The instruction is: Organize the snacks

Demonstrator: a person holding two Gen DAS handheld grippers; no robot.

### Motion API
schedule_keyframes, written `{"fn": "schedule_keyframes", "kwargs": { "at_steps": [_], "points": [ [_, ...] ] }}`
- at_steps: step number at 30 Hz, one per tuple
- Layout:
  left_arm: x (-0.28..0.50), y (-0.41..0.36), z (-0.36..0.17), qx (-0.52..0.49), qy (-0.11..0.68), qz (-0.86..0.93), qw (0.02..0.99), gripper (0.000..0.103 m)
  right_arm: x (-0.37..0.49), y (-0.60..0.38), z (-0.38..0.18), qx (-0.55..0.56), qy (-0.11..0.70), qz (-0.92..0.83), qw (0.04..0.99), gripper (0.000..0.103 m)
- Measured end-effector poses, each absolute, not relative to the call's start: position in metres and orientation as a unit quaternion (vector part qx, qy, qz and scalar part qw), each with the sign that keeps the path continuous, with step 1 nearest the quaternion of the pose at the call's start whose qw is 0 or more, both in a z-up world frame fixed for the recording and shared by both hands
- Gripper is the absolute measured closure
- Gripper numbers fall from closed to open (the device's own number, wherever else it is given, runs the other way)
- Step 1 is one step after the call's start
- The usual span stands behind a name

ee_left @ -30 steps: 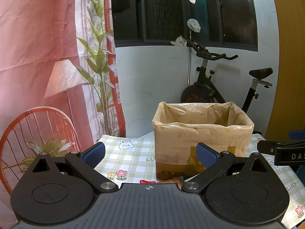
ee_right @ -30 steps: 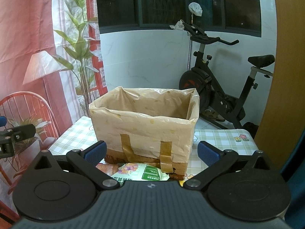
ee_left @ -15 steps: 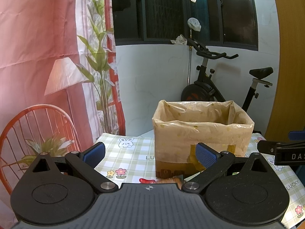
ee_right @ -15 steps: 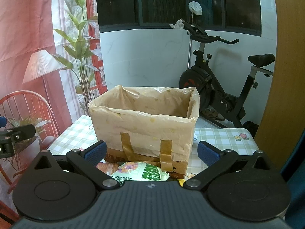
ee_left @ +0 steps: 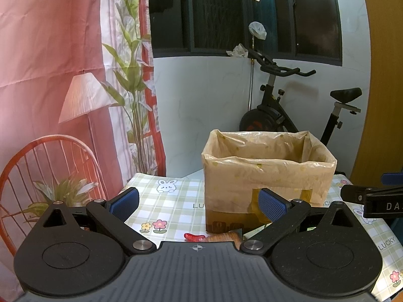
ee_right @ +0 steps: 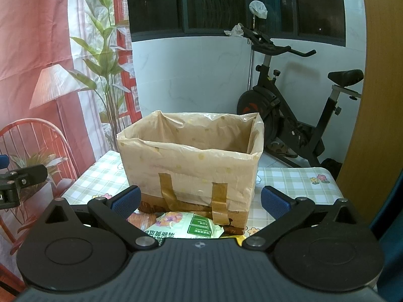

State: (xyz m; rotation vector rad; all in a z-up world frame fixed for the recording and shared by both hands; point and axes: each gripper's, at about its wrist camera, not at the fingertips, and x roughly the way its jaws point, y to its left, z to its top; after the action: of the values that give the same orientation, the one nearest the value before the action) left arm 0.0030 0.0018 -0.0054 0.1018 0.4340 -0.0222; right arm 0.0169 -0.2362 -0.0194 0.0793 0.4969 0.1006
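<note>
Crinkly green snack pack [ee_right: 187,227] near box [ee_right: 191,166] on tabletop [ee_right: 289,178]: light, slippery, we'd pinch its edge. Left claw [ee_left: 199,202] & right claw [ee_right: 199,200] both spread, empty.

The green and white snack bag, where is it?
In the right wrist view, the green and white snack bag lies on the table in front of the lined cardboard box, low between the open right gripper.

One lined cardboard box [ee_right: 191,166] stood on the tabletop [ee_right: 289,183]. At least two snack packets lay before it — a green-and-white one [ee_right: 186,229] and a brown one [ee_right: 142,218]. One small red wrapped piece [ee_left: 194,237] too — nothing more could be counted.
</note>
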Motion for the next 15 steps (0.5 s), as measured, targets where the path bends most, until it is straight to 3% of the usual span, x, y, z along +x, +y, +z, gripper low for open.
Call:
{"fn": "schedule_keyframes", "kwargs": {
  "at_steps": [15],
  "points": [
    [0.011,0.017,-0.006,0.038,0.218,0.008,0.975,0.001,0.016,-0.239,-0.025,0.048,0.246,0.048,0.967,0.000]
  ]
}}
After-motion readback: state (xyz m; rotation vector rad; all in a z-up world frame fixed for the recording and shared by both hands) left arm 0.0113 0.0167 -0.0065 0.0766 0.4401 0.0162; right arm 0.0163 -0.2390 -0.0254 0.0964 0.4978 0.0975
